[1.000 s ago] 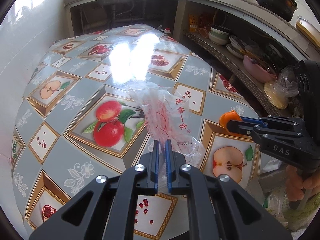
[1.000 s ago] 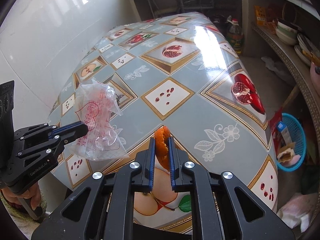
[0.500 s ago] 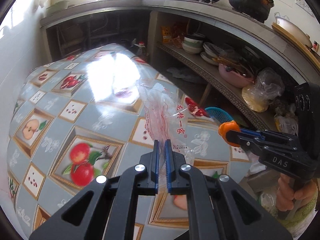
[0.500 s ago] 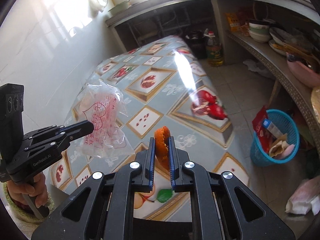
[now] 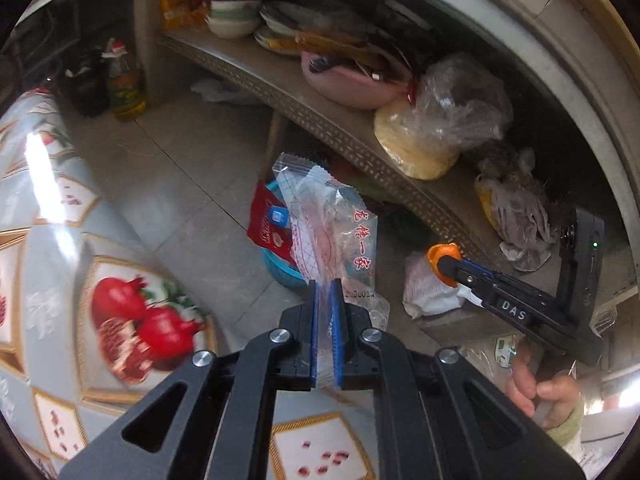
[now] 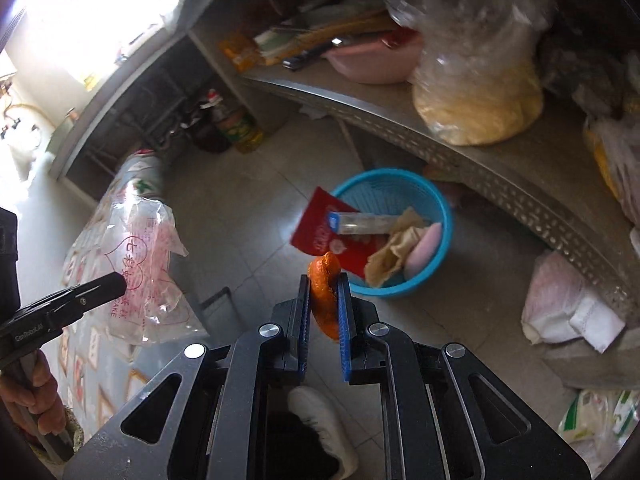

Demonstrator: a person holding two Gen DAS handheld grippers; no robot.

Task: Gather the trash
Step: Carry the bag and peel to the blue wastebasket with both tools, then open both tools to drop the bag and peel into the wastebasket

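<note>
Above the tiled floor, at about one o'clock from your right gripper (image 6: 323,304), the blue waste basket (image 6: 440,256) is standing beside the metal shelf (image 6: 500,176), already holding a red packet (image 6: 320,236), a clear tube (image 6: 360,222), a crumpled tan wrapper (image 6: 394,248) and something pink (image 6: 426,246). You are carrying both pieces of trash, so the picking up is done and the dropping in is what is left. Your right gripper is clamping an orange peel (image 6: 326,284) between its blue pads, and the peel is hanging just short of the basket's near rim, not yet over the opening. Your left gripper (image 5: 326,312) is pinching a clear plastic bag (image 5: 332,228) with red print, jaws nearly together on the thin film; in the right wrist view that bag is showing at nine o'clock, well apart from the basket and over the edge of the fruit-patterned tablecloth (image 5: 60,280). You are likely needing to bring each gripper over the opening before letting go; the light bag may well drift or catch on the rim. Whether more trash is waiting on the table, these views are not showing.
</note>
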